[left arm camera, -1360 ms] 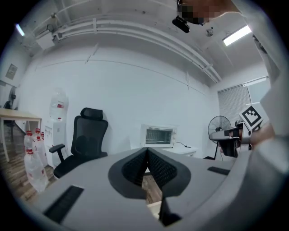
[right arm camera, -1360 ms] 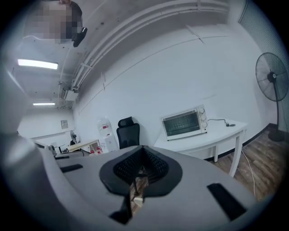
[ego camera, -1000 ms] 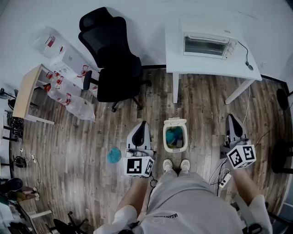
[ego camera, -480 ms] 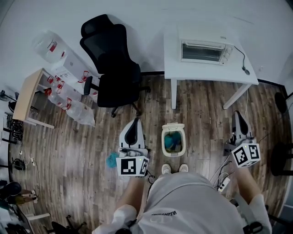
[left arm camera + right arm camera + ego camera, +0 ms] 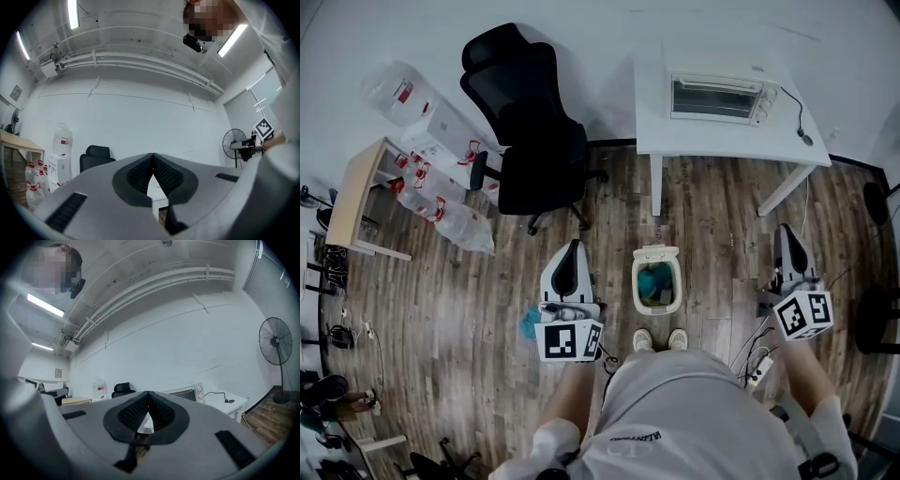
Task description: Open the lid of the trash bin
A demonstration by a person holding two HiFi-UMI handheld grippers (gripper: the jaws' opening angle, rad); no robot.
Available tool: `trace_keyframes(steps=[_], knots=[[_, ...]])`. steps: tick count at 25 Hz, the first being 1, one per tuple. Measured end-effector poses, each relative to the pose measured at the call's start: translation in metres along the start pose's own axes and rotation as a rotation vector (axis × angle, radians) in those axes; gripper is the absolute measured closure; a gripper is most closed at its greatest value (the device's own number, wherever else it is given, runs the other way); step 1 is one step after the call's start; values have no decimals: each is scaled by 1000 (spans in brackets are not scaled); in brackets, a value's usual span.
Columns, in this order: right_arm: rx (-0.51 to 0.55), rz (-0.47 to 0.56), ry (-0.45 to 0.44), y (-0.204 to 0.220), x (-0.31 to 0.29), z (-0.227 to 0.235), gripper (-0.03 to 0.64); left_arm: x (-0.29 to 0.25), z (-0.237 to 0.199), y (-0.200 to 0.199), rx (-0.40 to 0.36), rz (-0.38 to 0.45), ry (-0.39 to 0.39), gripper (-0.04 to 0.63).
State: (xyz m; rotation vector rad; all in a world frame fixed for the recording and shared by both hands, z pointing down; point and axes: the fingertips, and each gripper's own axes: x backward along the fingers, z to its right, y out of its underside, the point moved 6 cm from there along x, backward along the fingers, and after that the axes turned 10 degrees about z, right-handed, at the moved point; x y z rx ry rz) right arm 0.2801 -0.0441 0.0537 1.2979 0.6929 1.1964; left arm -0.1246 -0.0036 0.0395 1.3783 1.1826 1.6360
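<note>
Both pairs of jaws are pressed shut with nothing between them. The left gripper (image 5: 152, 164) and the right gripper (image 5: 147, 403) each look out at a white wall. In the head view they hang either side of a standing person, well apart from the trash bin (image 5: 637, 286). The bin sits on the wood floor just ahead of the person's shoes. Its lid (image 5: 657, 252) looks already tipped up at the back, with teal contents showing. The opening step therefore seems done, and the next move calls for little beyond holding clear. A second earlier the left gripper was nearer the bin; it has drifted leftward. The bin was open then too.
</note>
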Motion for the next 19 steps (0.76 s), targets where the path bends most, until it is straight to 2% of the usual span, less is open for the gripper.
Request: trace_keyframes(steps=[19], knots=[[0, -26, 1, 7, 9, -6, 601, 8, 0, 7, 11, -17, 8, 594]])
